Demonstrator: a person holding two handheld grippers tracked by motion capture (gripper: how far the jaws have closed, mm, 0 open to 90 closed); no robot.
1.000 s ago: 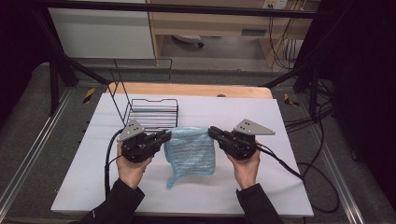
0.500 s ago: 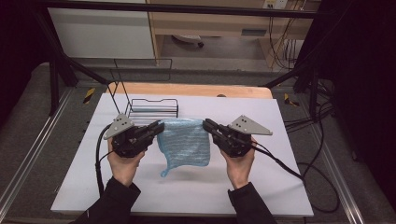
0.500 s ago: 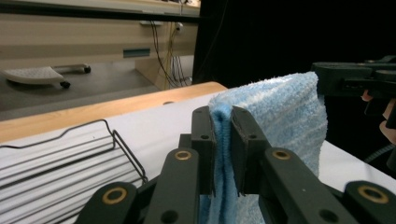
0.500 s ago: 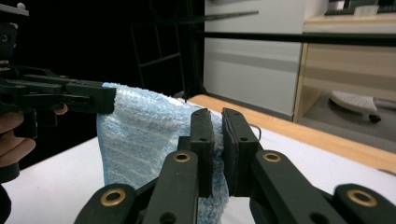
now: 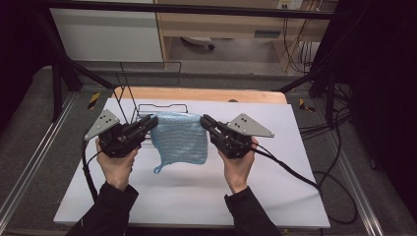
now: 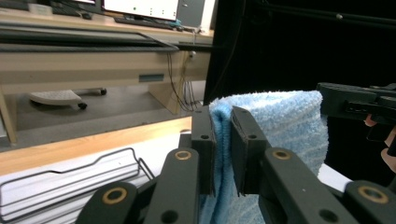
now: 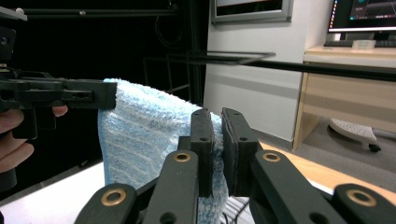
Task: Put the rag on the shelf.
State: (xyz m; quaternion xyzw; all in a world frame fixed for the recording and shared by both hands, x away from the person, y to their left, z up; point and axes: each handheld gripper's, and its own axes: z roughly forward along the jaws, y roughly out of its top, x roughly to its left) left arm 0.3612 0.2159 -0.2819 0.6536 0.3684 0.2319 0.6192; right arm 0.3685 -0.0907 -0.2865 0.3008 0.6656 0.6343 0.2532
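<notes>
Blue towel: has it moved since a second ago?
Yes. The blue towel, pinched by the left gripper and right gripper, has risen and gone toward the wire rack; its top edge now overlaps the rack.

Wire rack (image 5: 162,109) on white table (image 5: 196,191) (far side).

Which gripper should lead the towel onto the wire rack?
Left, probably. The left gripper holds the light blue terry towel beside the black wire rack; the right gripper holds the farther corner.
</notes>
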